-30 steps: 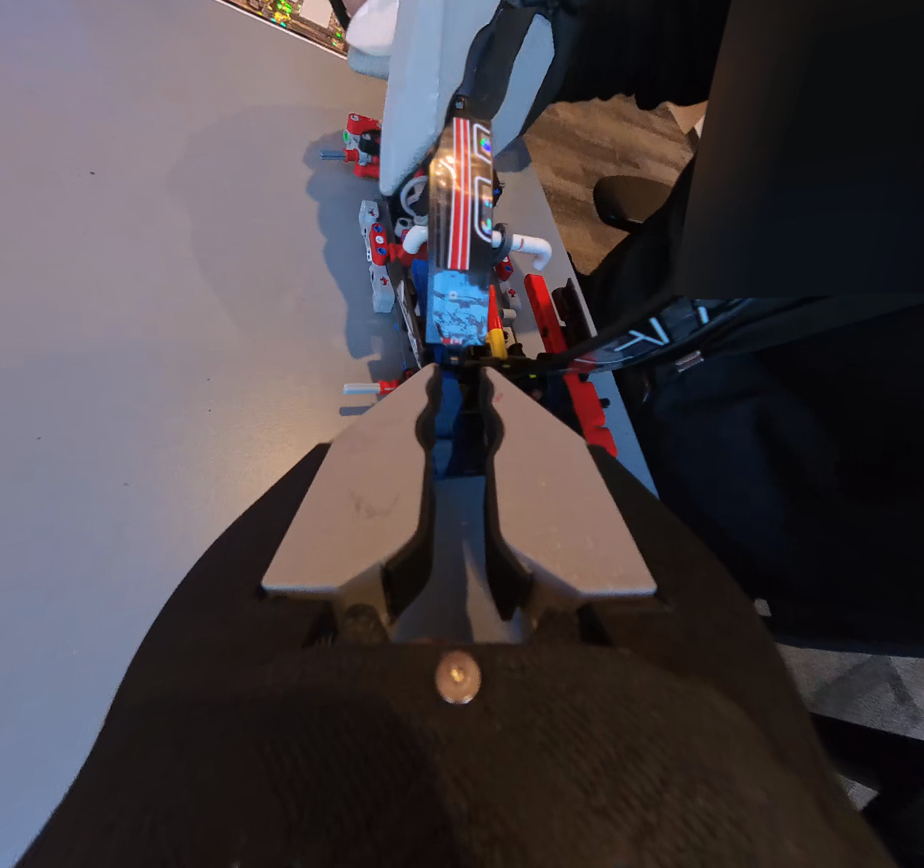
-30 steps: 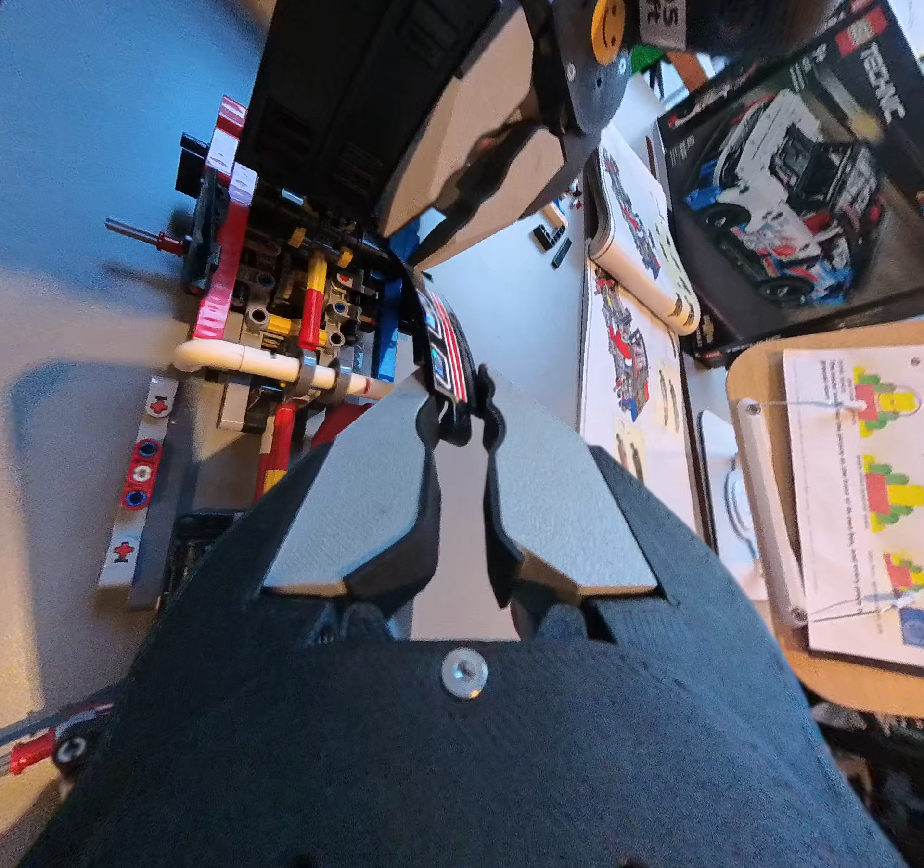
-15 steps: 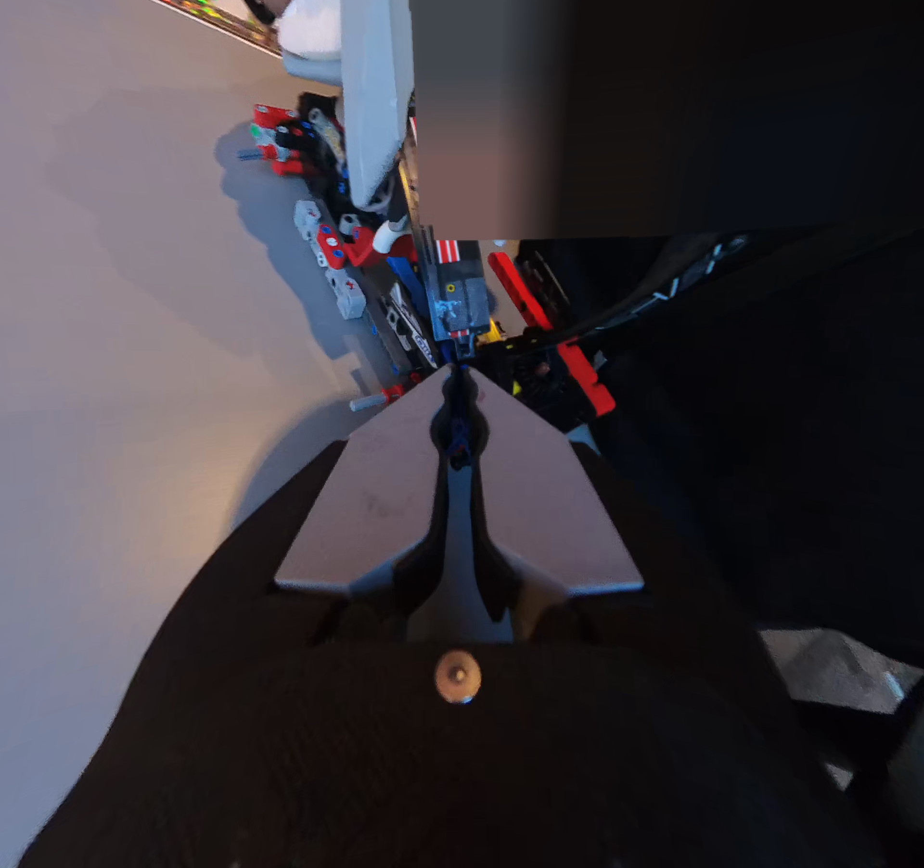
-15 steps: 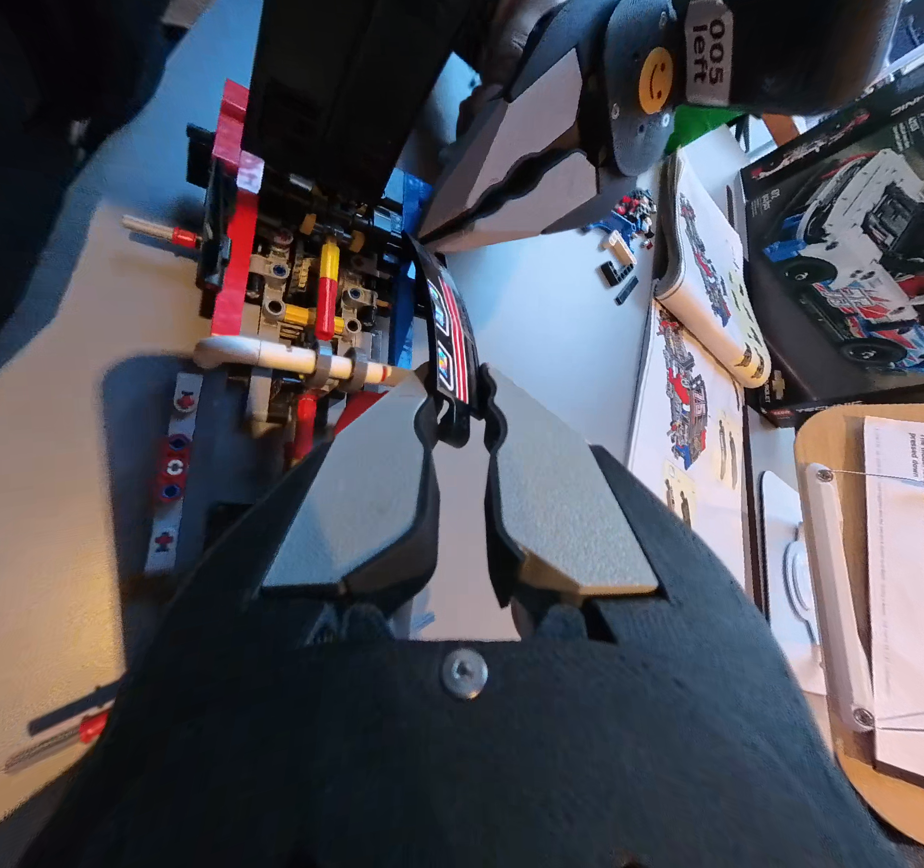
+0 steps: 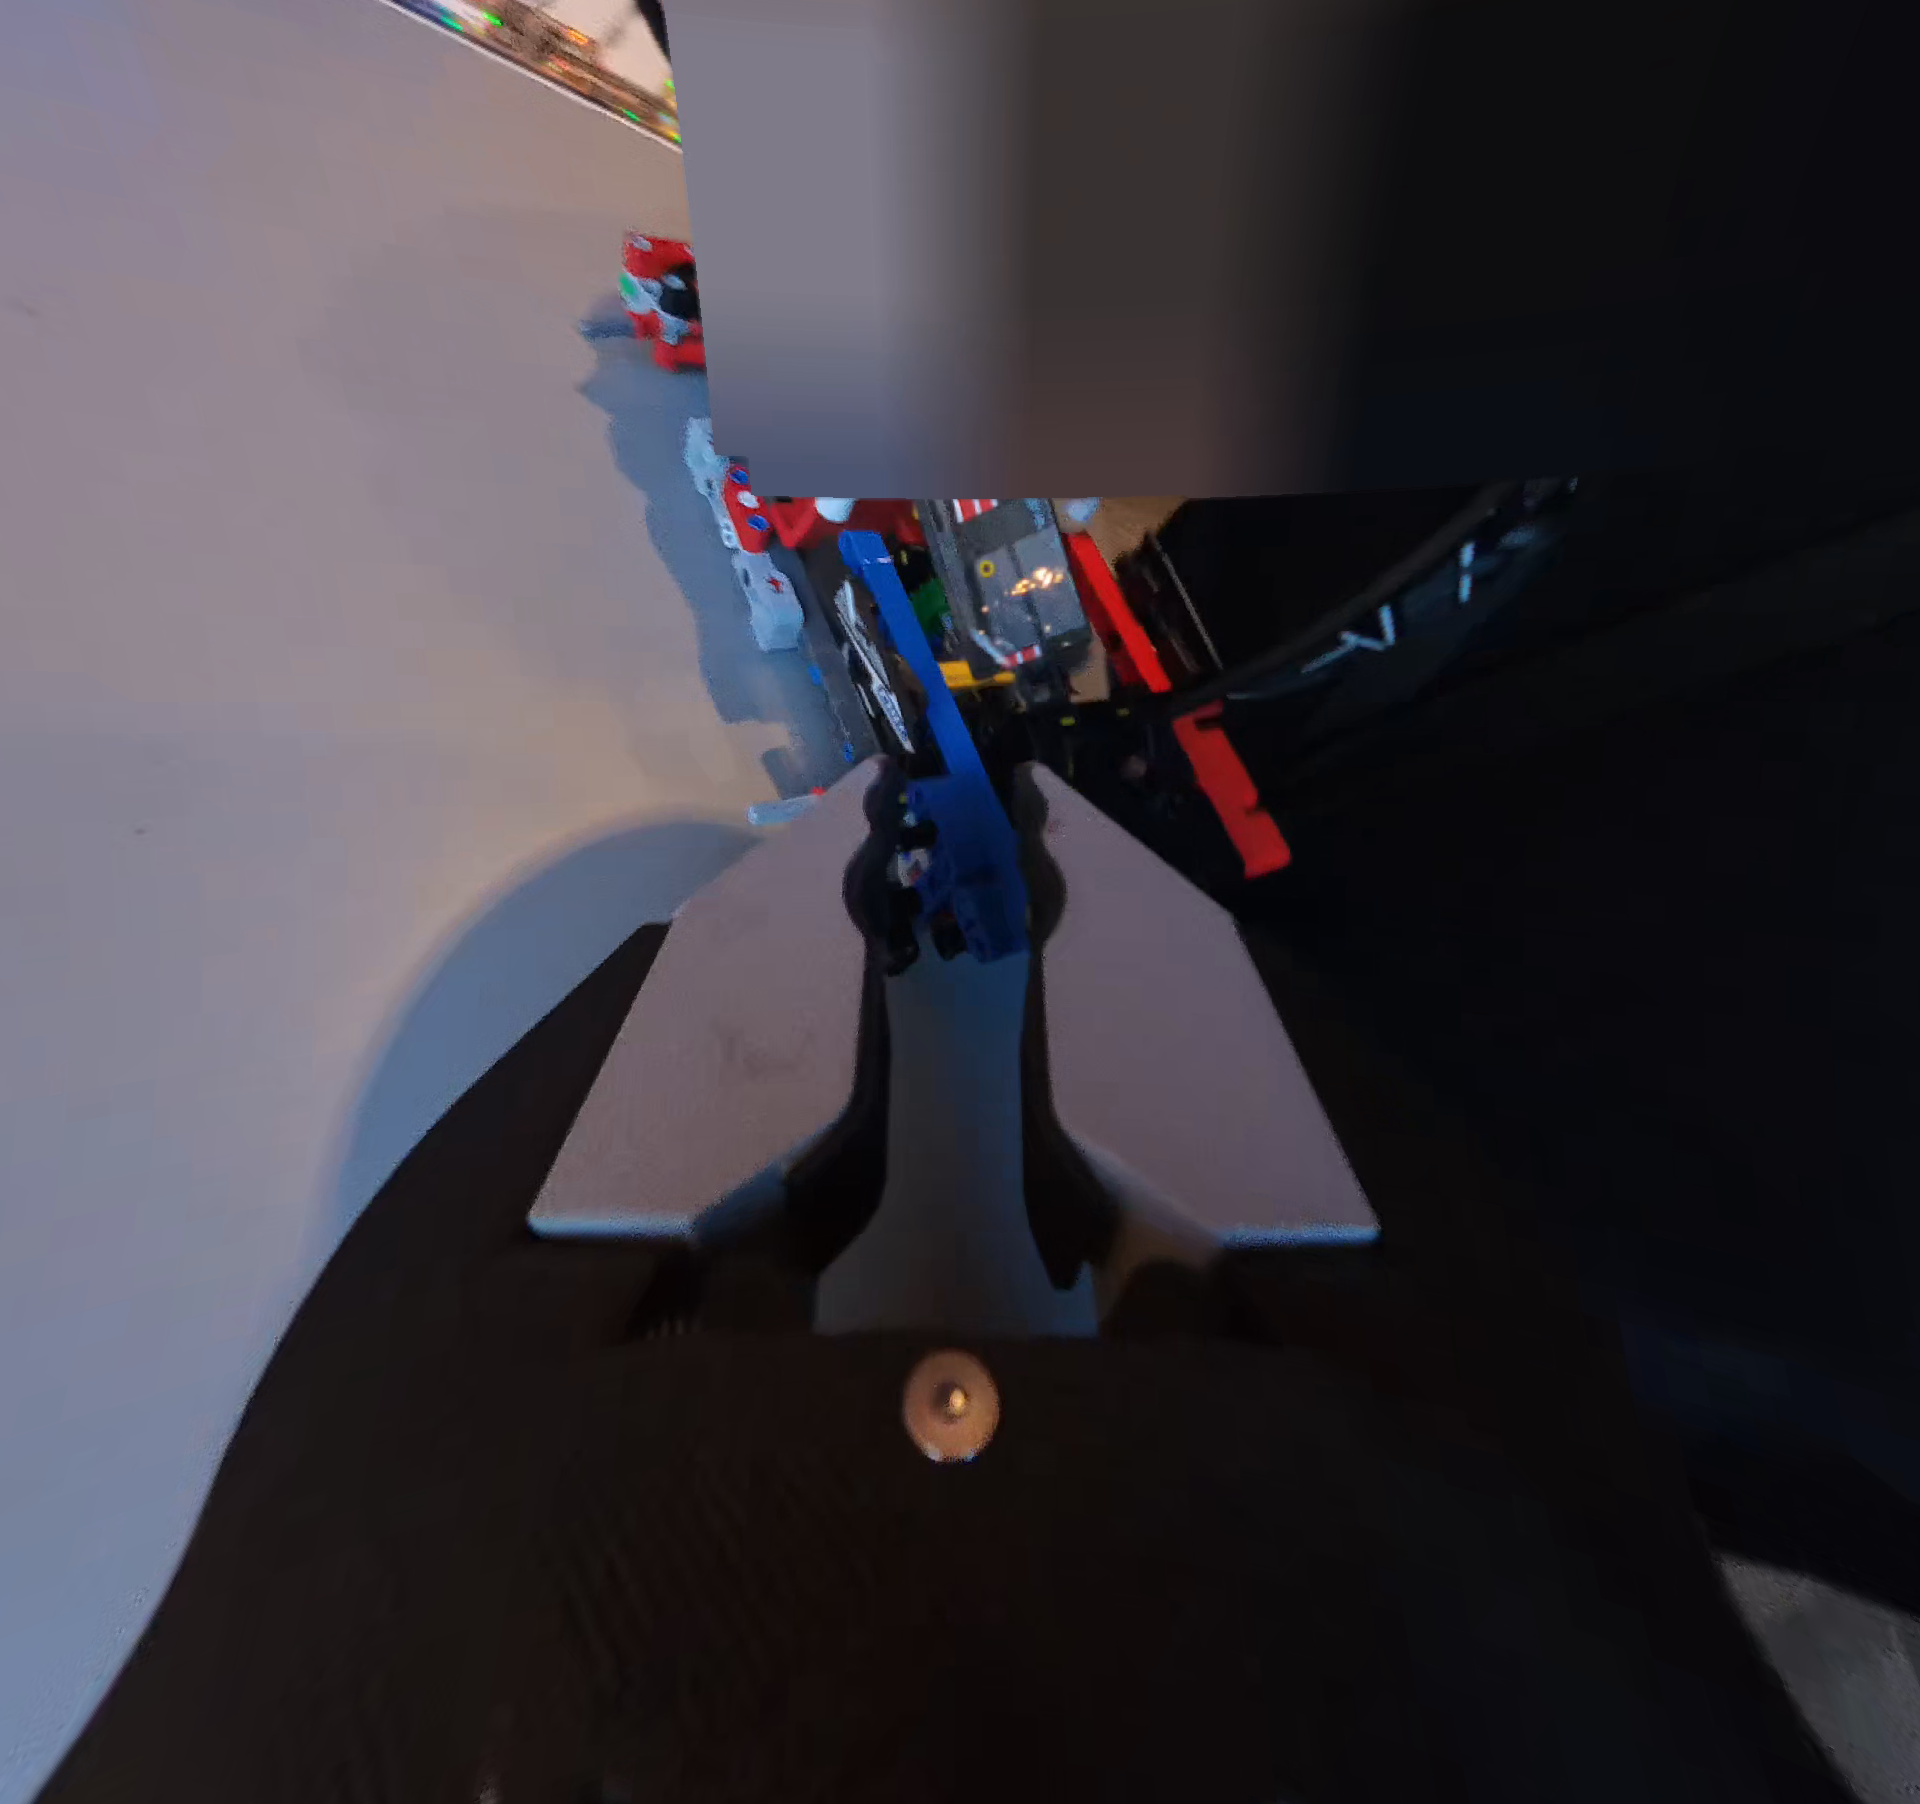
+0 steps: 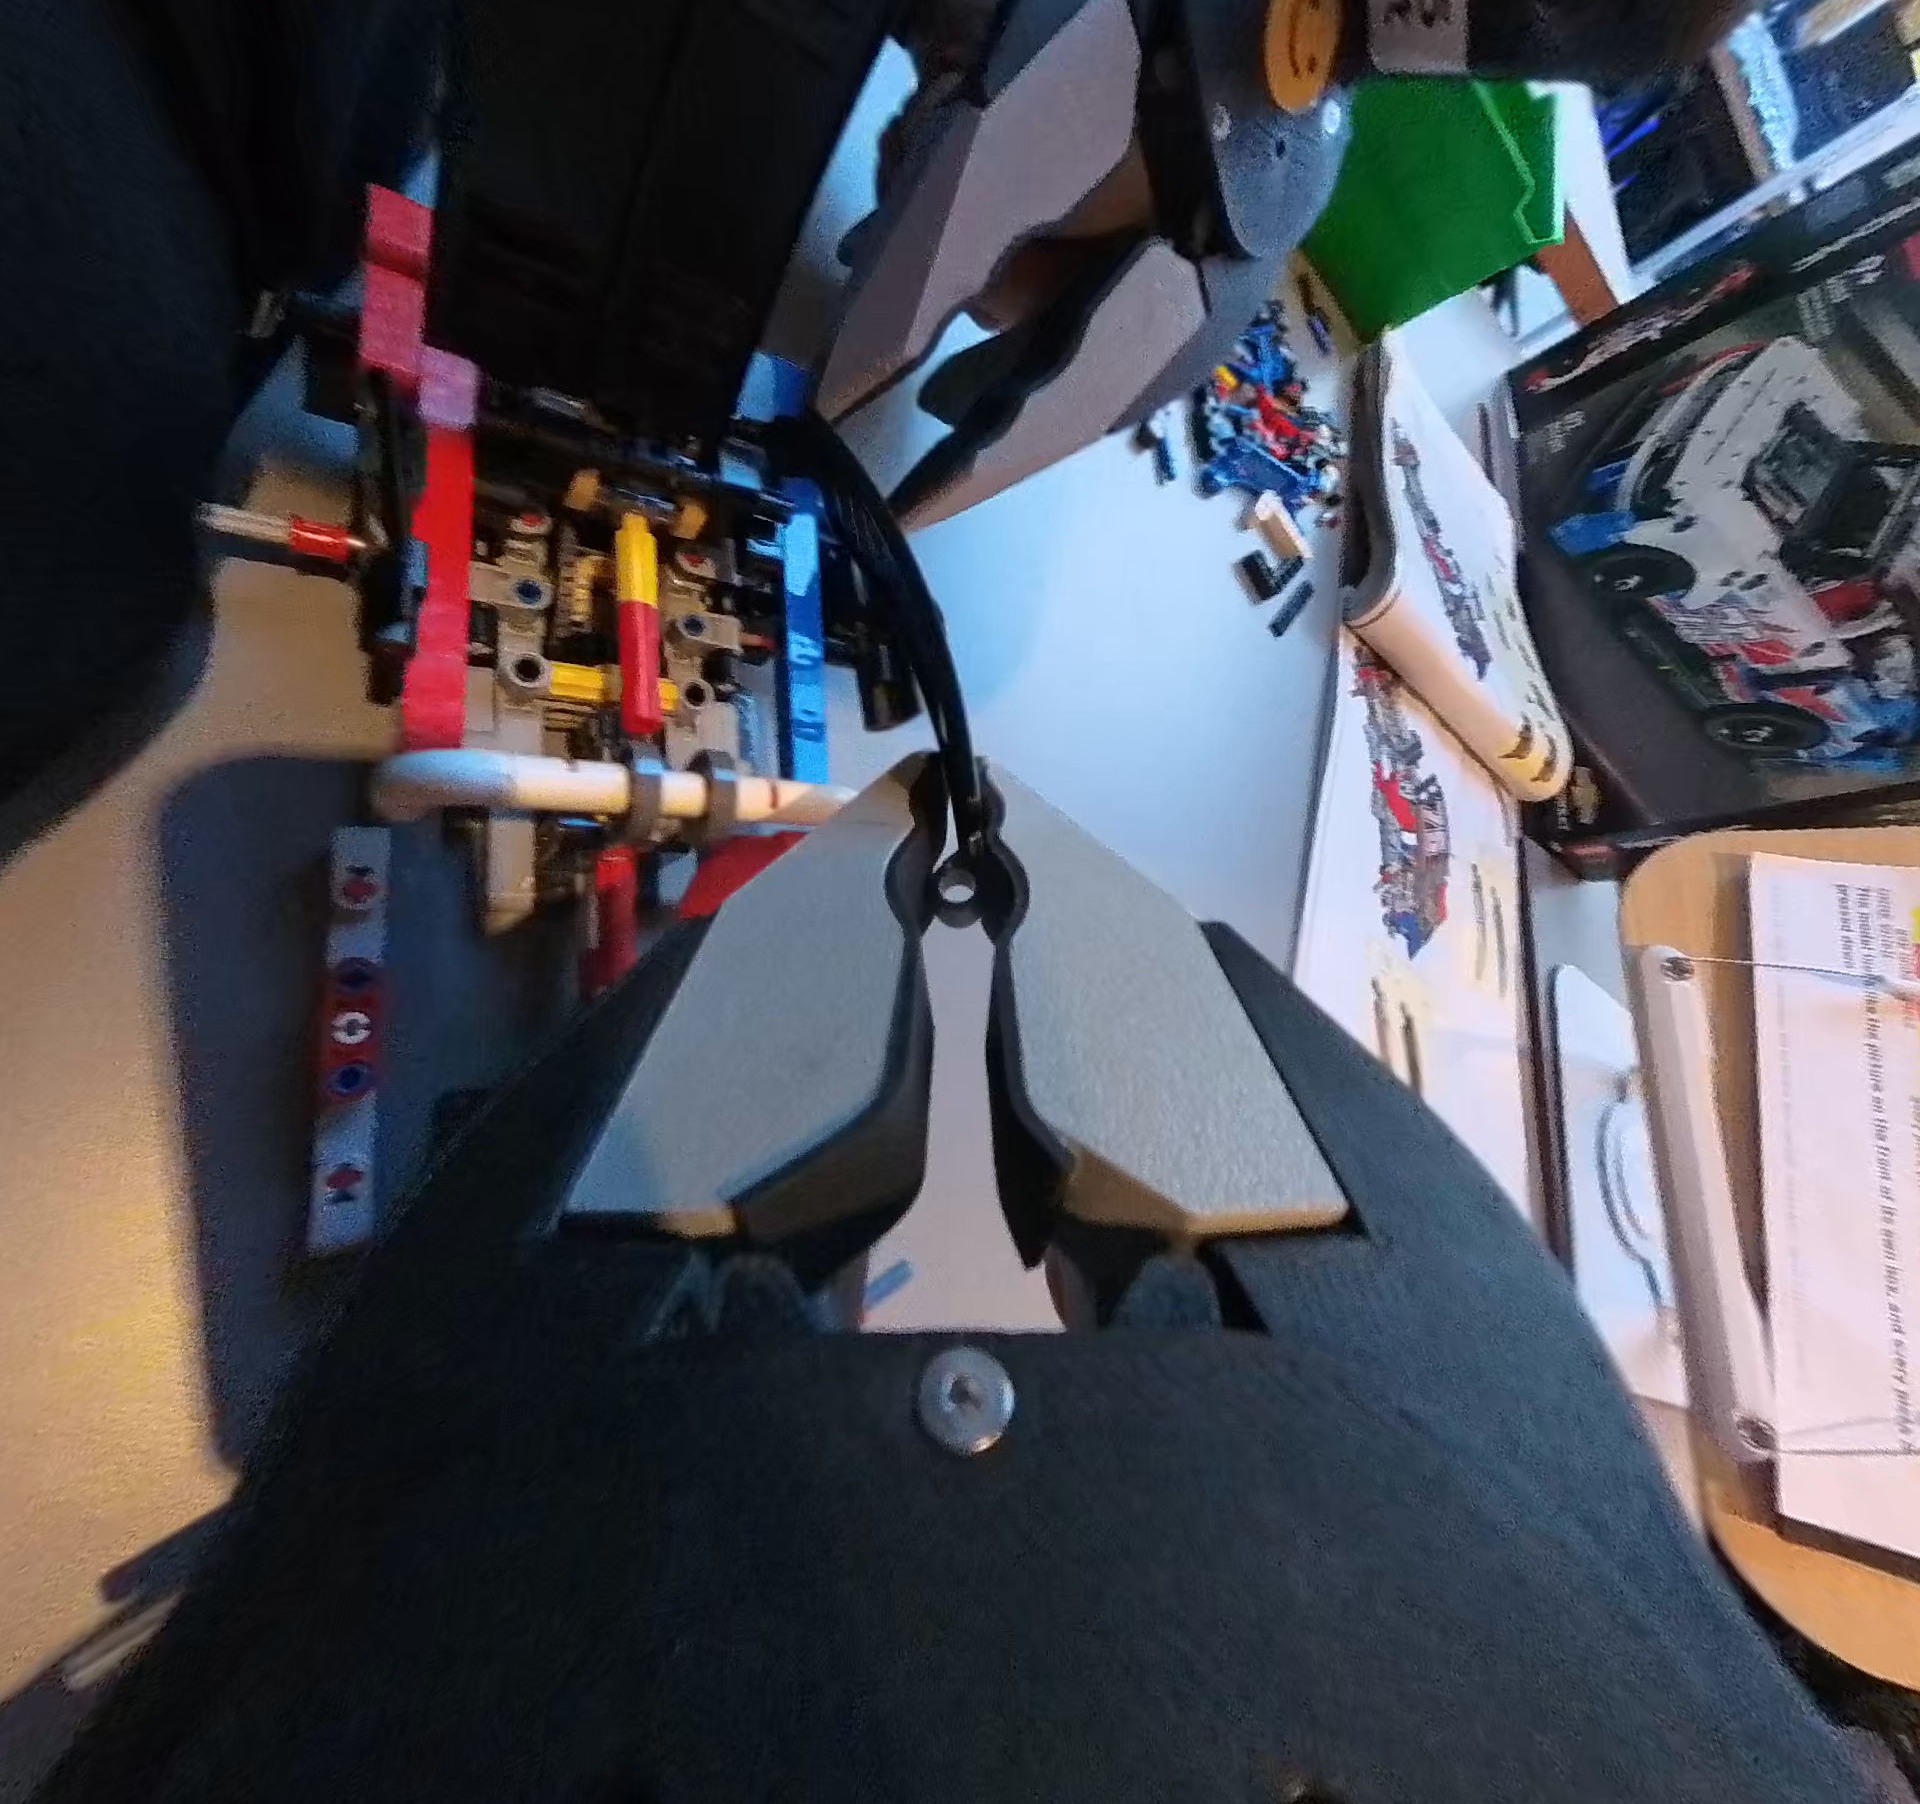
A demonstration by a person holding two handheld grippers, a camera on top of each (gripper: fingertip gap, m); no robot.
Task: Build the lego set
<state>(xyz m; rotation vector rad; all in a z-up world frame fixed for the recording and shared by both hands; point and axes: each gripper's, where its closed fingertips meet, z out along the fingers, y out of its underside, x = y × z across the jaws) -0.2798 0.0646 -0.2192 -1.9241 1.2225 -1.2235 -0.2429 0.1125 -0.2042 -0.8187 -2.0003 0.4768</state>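
Note:
The partly built lego model, with red, blue, yellow and grey beams, lies on the grey table. My right gripper is shut on the end of a thin black curved panel that arcs up along the model's blue beam. My left gripper is shut on that blue beam at the model's near end. The left gripper also shows in the right wrist view, above the model. A blurred patch hides the model's far part in the left wrist view.
The set's box, an open instruction booklet, a sticker sheet, loose pieces and a green bin lie to the right. A wooden board with paper sits at the right edge. A white-and-red strip lies left. Across from one pair of fingers to the other is roughly 7 centimetres.
The black panel in my right gripper has turned from striped face to edge-on. My left gripper's fingers have spread wider, now around the blue beam. Both views have shifted.

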